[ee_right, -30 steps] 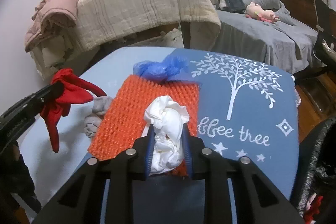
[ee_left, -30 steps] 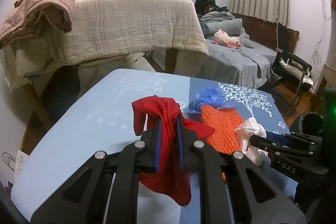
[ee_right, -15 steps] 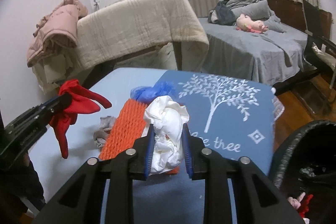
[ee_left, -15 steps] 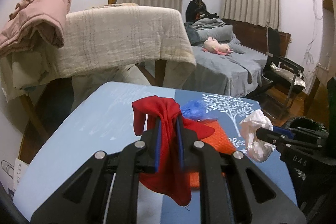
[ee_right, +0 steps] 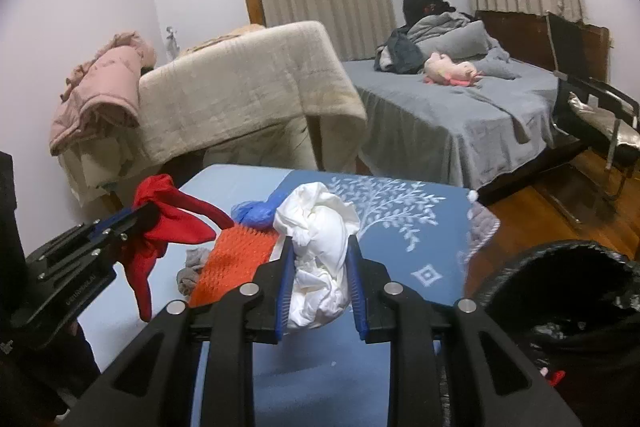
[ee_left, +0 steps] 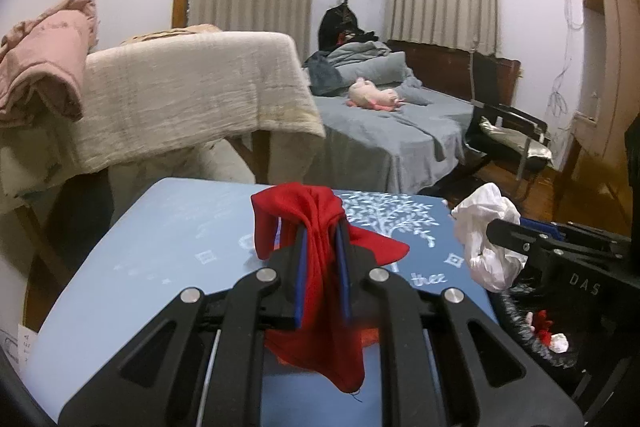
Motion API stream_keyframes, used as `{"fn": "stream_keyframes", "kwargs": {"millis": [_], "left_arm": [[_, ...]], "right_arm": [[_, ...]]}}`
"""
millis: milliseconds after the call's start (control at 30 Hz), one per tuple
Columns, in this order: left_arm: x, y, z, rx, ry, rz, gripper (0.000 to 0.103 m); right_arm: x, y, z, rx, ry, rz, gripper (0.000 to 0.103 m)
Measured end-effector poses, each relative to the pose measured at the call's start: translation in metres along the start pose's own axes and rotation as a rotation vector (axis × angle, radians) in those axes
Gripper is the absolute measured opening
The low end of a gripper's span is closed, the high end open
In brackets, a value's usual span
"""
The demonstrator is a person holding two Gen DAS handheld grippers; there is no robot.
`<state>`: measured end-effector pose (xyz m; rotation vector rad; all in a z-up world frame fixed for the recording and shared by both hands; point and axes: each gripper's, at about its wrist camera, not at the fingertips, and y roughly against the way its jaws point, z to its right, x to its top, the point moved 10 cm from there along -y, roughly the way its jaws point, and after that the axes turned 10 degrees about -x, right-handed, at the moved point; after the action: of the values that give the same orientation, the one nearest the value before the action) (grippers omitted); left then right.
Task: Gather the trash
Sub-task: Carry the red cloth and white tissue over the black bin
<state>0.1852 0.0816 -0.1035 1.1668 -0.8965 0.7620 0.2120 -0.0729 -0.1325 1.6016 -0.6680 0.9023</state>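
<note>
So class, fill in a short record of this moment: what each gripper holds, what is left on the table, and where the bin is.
left gripper: shut on red cloth
right gripper: shut on white crumpled wad
on table: orange knitted mat, blue plastic bag, grey rag
bin: black-lined trash bin beside the table, right of the right gripper

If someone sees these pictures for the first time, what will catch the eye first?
First, the red cloth clamped in the left hand-held gripper above the blue table. Beside it, the right hand-held gripper grips a crumpled white wad, near the black-lined bin at the table's right.
</note>
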Motion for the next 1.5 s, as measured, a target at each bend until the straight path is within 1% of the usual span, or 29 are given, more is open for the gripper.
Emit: {"fn": "stream_keyframes", "kwargs": {"millis": [300, 533, 800, 1200, 1500], "left_arm": [[0.008, -0.006, 0.049, -0.078, -0.027, 0.007, 0.013], [0.010, -0.013, 0.086, -0.144, -0.050, 0.004, 0.013], [0.012, -0.024, 0.135, -0.228, -0.088, -0.003, 0.013], [0.001, -0.040, 0.209, -0.354, -0.143, -0.027, 0.013], [-0.015, -0.051, 0.254, -0.437, -0.174, -0.057, 0.013]], "right_arm": [[0.005, 0.028, 0.036, -0.049, -0.026, 0.042, 0.025], [0.005, 0.048, 0.072, -0.105, -0.053, 0.062, 0.025], [-0.003, 0.067, 0.118, -0.180, -0.088, 0.068, 0.025], [-0.024, 0.096, 0.188, -0.302, -0.150, 0.064, 0.025], [-0.036, 0.109, 0.219, -0.367, -0.181, 0.055, 0.025]]}}
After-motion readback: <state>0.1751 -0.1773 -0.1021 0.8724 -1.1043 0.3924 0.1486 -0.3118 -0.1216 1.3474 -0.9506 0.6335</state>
